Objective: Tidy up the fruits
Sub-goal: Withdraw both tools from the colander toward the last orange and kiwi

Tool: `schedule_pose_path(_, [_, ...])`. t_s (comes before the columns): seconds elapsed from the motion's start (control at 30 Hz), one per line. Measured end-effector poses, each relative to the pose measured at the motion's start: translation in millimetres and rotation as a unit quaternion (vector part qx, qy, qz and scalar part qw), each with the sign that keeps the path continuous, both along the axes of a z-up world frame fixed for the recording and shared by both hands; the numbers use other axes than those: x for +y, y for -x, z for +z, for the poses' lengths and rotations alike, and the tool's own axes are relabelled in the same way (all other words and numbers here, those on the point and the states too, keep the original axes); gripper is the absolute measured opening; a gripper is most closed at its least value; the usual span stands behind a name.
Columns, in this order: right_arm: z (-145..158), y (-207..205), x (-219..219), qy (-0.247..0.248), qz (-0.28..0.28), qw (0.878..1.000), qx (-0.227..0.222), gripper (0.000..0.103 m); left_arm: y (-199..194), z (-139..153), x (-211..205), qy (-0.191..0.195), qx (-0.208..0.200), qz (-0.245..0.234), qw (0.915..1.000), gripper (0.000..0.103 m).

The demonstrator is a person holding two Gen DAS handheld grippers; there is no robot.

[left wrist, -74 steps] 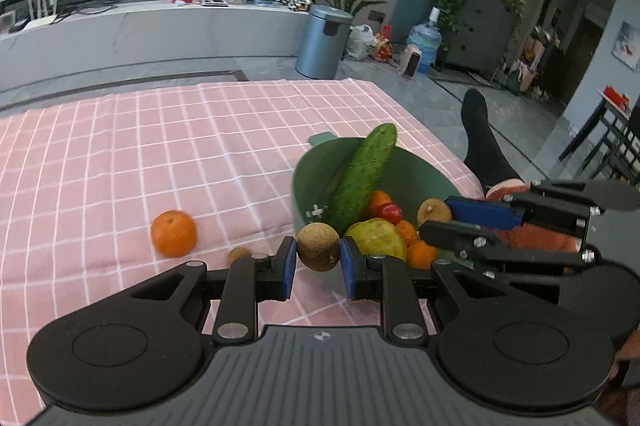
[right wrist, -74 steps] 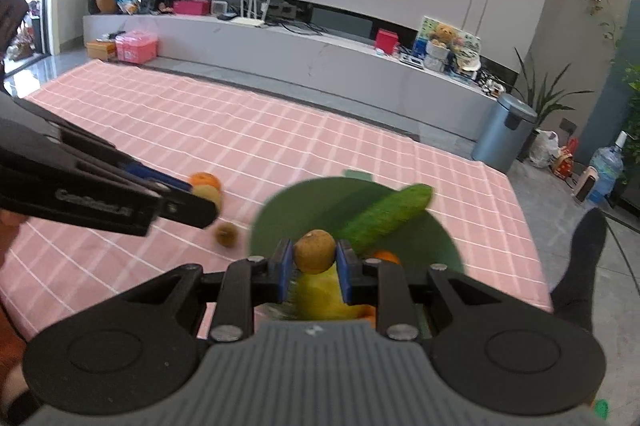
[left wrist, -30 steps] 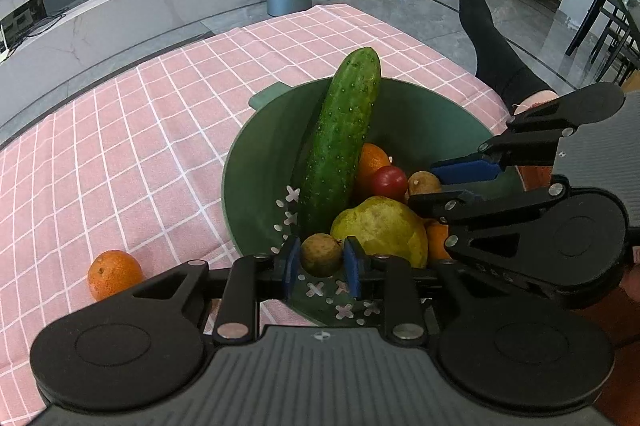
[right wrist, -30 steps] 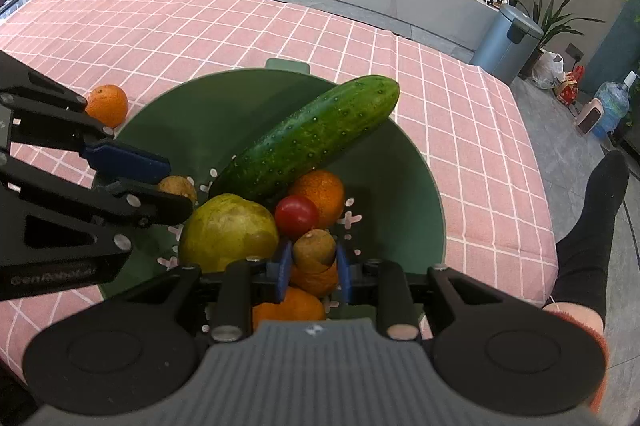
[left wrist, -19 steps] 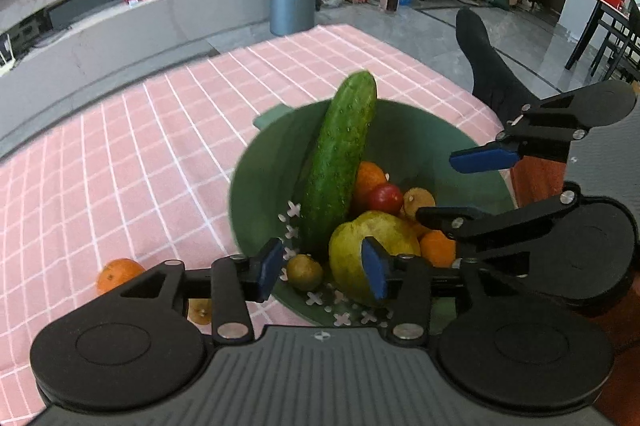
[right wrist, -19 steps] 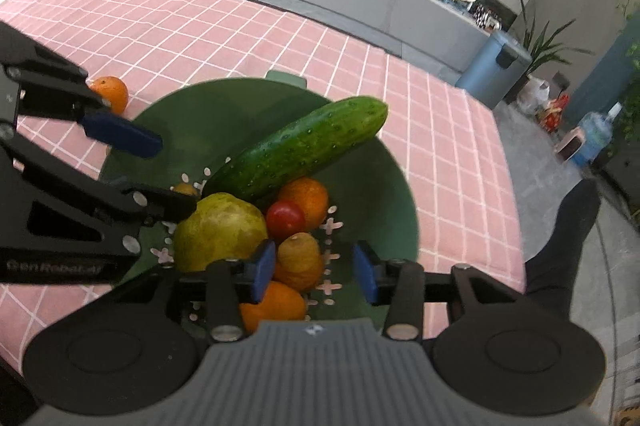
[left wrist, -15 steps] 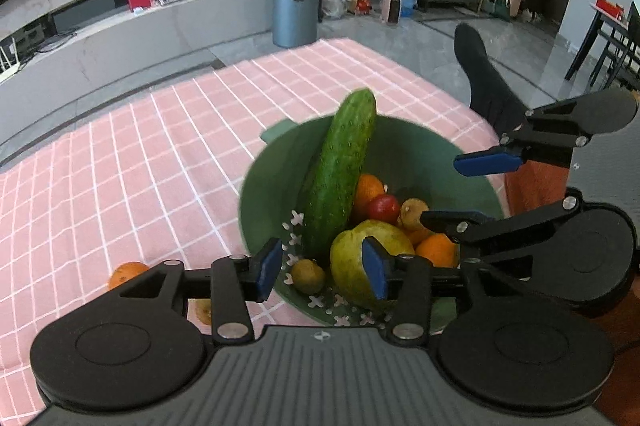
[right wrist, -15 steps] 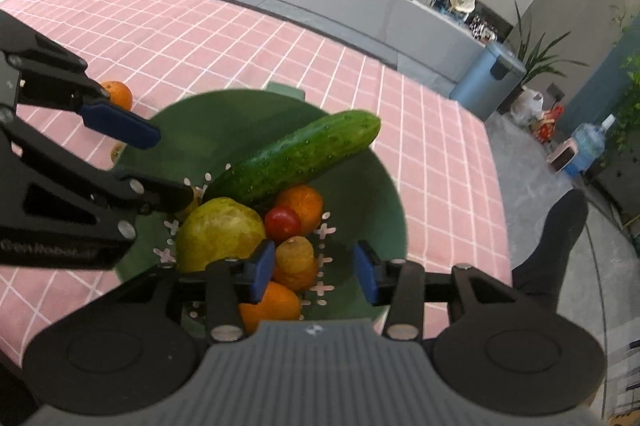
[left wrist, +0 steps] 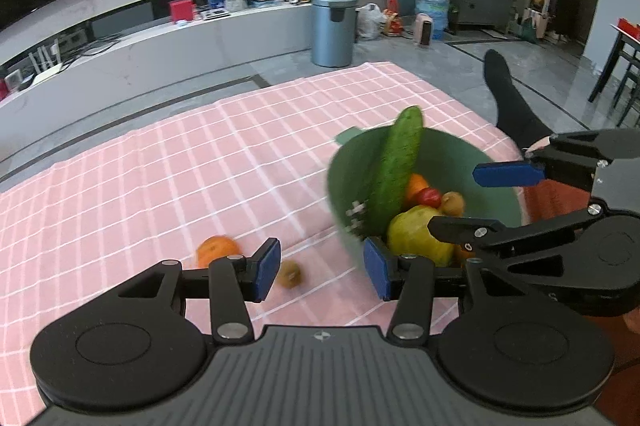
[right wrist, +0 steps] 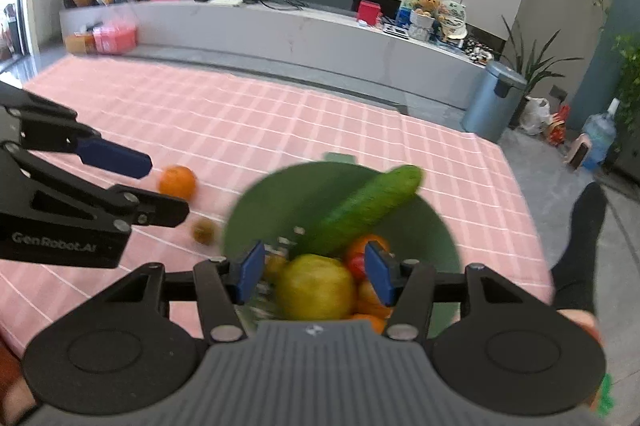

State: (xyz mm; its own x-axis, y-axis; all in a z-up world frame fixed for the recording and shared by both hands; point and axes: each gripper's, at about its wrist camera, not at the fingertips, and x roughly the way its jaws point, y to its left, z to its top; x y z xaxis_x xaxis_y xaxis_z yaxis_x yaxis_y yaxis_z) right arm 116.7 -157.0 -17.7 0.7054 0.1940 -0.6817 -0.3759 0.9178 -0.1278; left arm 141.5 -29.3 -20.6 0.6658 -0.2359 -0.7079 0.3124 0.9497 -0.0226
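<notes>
Orange (left wrist: pixel 218 250) and small brown fruit (left wrist: pixel 291 274) left on the pink cloth (left wrist: pixel 160 185) beside the green bowl (left wrist: pixel 472 161): with left gripper (left wrist: pixel 320 270) spread and empty, right gripper (right wrist: pixel 314 276) opening, empty over the bowl, best to centre over one fruit, then pinch gently.

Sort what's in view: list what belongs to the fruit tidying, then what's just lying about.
Job:
green bowl
cucumber
yellow pear
orange on the cloth
small brown fruit on the cloth

Just lying about:
bin
water bottle
teddy bear
</notes>
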Motion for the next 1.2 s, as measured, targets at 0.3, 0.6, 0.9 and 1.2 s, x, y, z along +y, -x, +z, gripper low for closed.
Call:
schedule_pose_path(0.3, [-4.9,11.5,44.1,-0.048,0.037,0.998,0.003,0.052,6.6,-8.3,46.2,-0.001,0.013,0.040,0.9991,0.057])
schedule_pose_path(0.6, [-17.6,3.2,80.4,-0.050,0.077,0.996,0.013,0.049,2.1,-22.6,85.5,0.028,0.027,0.068,0.9969,0.056])
schedule_pose_path(0.9, [-39.3,-11.2,109.0,-0.037,0.098,0.994,0.026,0.044,-5.6,-41.9,114.4,0.049,0.040,0.091,0.9938,0.056])
schedule_pose_path(1.2, [-67.9,-24.7,126.2,-0.016,0.103,0.993,0.047,0.040,-6.9,-63.6,133.5,0.062,0.058,0.112,0.9901,0.056])
